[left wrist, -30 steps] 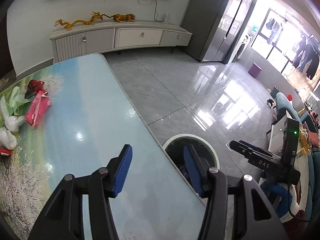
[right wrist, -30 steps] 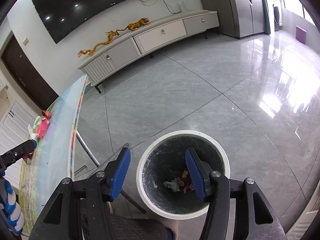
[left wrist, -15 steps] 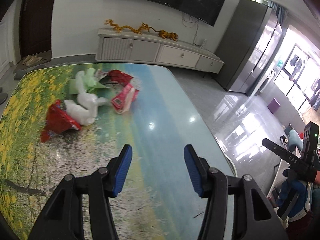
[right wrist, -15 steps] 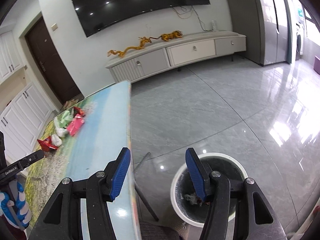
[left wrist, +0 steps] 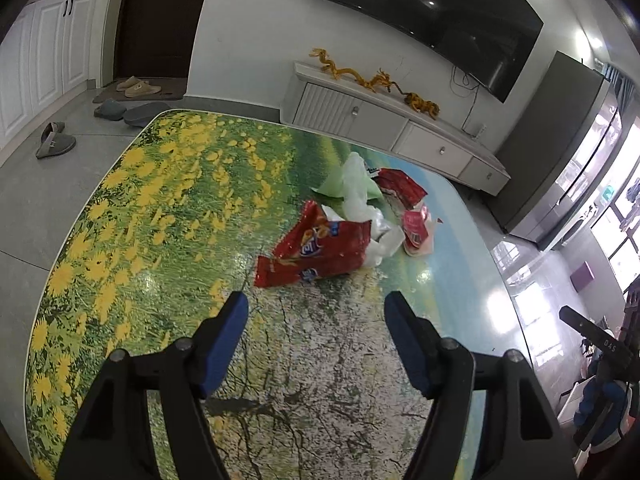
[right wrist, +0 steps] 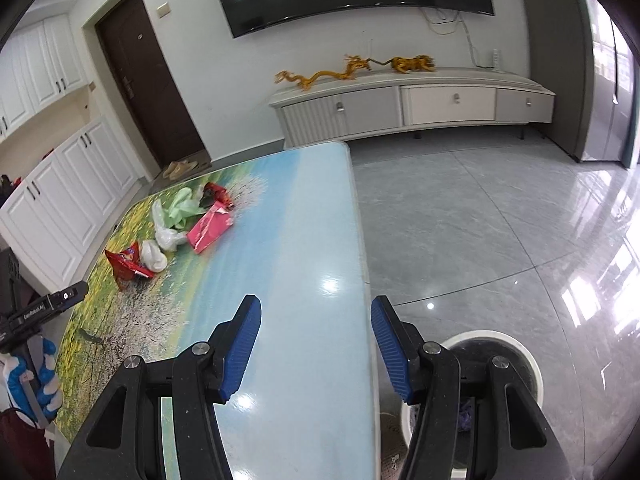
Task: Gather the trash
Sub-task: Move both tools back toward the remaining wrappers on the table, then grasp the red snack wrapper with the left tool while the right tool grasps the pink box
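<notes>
A pile of trash lies on the flower-print table (left wrist: 160, 240): a red snack bag (left wrist: 316, 250) nearest me, white plastic bags (left wrist: 384, 236), a green bag (left wrist: 346, 180), a dark red wrapper (left wrist: 400, 188) and a pink packet (left wrist: 416, 228). My left gripper (left wrist: 316, 340) is open and empty, just short of the red snack bag. My right gripper (right wrist: 316, 344) is open and empty over the table's right edge. The pile shows in the right wrist view too, with the pink packet (right wrist: 208, 230) and red snack bag (right wrist: 126, 264). The trash bin (right wrist: 520, 364) stands on the floor beside the table.
A white TV cabinet (right wrist: 412, 108) with gold dragon figures stands along the far wall under a TV. Slippers (left wrist: 54, 146) lie on the floor near a dark door. The glossy tiled floor (right wrist: 480, 220) spreads to the table's right.
Both grippers swung left from the bin toward the table. The left gripper has come close to the trash pile. The right gripper moved off the bin to over the table edge.
</notes>
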### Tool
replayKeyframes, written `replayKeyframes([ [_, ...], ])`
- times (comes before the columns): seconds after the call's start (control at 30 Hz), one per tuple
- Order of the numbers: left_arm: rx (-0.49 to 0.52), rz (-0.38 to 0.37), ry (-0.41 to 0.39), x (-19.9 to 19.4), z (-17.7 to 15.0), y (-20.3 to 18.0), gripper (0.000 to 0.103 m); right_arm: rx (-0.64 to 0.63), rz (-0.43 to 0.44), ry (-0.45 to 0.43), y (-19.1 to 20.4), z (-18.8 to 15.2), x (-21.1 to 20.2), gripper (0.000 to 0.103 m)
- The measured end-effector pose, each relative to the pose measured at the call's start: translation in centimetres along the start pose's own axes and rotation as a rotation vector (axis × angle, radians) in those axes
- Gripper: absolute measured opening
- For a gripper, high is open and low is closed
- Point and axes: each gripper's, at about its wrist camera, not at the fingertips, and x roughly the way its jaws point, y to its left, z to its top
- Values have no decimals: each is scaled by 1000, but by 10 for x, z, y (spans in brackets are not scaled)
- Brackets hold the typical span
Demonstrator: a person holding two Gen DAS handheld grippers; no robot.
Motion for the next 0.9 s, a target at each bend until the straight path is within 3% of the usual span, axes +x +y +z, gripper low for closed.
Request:
replayKeyframes([
  [0.3, 140, 7, -25, 23, 22, -12, 69, -89, 123, 62, 59, 33, 72, 55],
  [0.47, 187, 18, -16, 41, 32, -16, 69, -114, 151, 76, 86, 51, 112, 60],
  [0.9, 202, -5, 22, 67, 32, -7, 65, 29, 196, 106, 98, 78, 183, 60],
])
